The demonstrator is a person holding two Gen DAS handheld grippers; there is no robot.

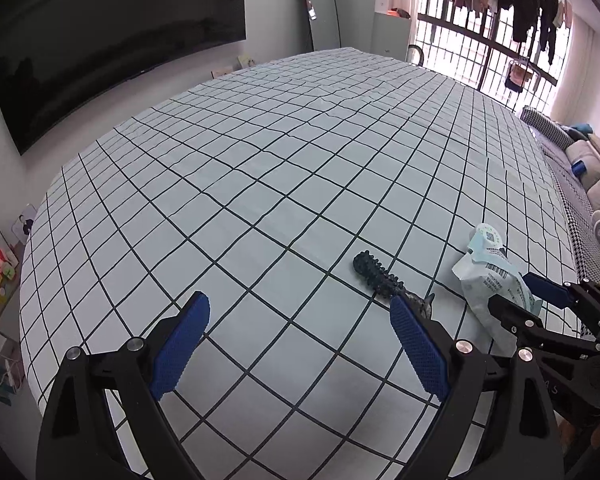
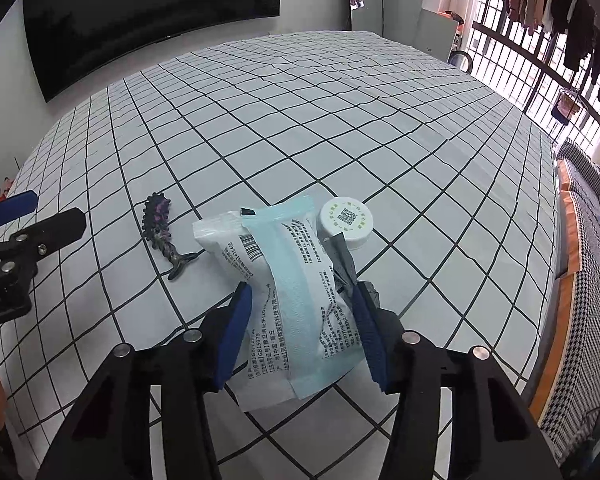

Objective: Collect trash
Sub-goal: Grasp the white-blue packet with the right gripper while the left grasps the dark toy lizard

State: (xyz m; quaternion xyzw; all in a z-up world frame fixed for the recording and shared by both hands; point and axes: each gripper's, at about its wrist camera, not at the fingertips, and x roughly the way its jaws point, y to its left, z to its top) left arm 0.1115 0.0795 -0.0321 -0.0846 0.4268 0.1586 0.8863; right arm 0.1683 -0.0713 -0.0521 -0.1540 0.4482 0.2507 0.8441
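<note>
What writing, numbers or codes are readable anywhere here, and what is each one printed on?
"GB15979": on the white and pale blue plastic packet clamped in the right hand-held gripper.
Barcode with digits on that packet: digits too blurred to read.
Chinese small print on the packet: too small to read.
QR code ringed by text on the round white lid: unreadable.

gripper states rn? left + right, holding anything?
Left gripper: open, empty, above the checked cloth.
Right gripper: closed on the white and teal wipes packet, pads pressing both its sides.
</note>
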